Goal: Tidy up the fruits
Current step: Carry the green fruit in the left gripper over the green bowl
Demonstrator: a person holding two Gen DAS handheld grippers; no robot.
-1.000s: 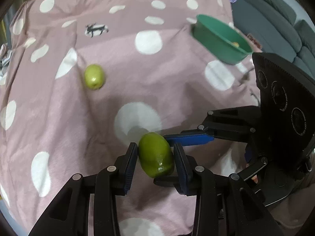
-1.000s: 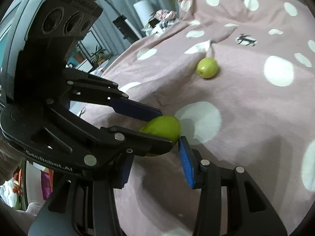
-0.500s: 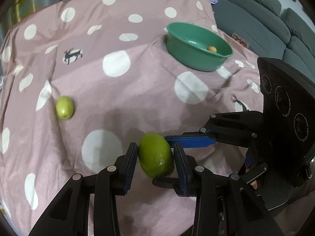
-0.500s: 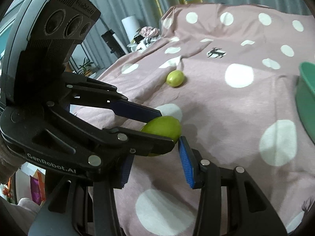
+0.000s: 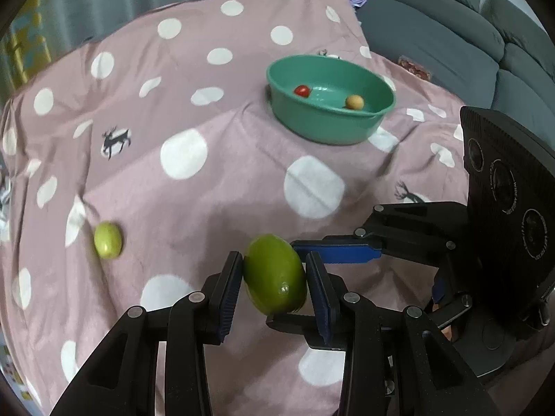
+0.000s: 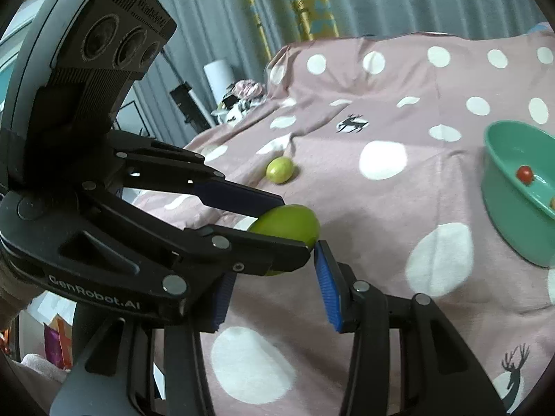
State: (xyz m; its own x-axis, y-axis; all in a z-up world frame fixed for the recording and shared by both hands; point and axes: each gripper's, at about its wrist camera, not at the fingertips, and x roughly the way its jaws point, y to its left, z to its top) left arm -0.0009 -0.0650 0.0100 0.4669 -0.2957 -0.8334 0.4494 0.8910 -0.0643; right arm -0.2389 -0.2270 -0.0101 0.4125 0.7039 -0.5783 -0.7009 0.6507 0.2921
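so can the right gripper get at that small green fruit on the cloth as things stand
Probably not directly. The right gripper has nothing in its jaws, but the left gripper, shut on the big green fruit, lies across its front. The small green fruit sits beyond it on the cloth.

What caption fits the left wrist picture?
Left gripper clamps an oval green fruit above the pink dotted cloth, teal plastic bowl ahead.

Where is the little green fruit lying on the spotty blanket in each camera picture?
Left wrist view: the small green fruit lies low on the left, on the spotted blanket, left of the held fruit.
Right wrist view: the small green fruit lies near the middle, above the held fruit.
Shared landmark: the green bowl, upper right in the left view, at the right edge in the right view.
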